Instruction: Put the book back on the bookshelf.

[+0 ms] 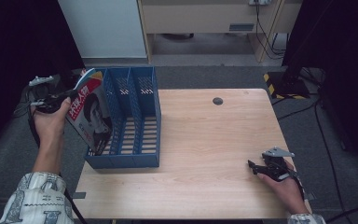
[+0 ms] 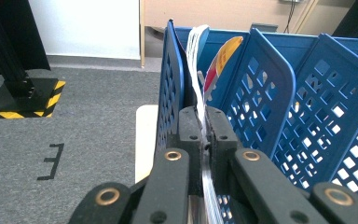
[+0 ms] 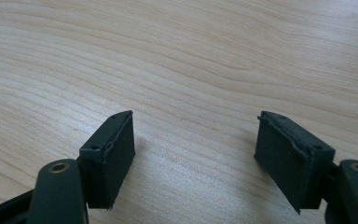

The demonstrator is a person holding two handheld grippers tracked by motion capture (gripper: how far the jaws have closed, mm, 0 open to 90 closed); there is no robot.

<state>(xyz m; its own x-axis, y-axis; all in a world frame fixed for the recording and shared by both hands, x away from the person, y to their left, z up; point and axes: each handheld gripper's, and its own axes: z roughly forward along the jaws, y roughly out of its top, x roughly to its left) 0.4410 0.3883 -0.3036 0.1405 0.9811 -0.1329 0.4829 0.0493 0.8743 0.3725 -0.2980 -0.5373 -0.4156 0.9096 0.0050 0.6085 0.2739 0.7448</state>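
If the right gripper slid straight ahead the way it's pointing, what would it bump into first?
Probably nothing soon. The right gripper, fingers open, points left across the bare wooden table. Farther along that line stands the blue file rack, though it may pass just in front of it; depth is hard to judge.

The person wears patterned sleeves, pale cream with grey-blue lettering and shapes; the left sleeve [image 1: 37, 200] shows at seven o'clock in the high view, the right cuff [image 1: 306, 218] at five o'clock. The left gripper [image 2: 205, 122] is matte black, its linked arms pinned with brass-coloured rivets and small dark screws. A grey three-cornered plate [image 1: 40, 80] sits on top, and a black cable [image 1: 31, 133] trails from it. The right gripper [image 3: 196, 149] has two black blocky pads with worn, ragged edges, brass rivets at four and eight o'clock, and its own grey plate [image 1: 277, 152].
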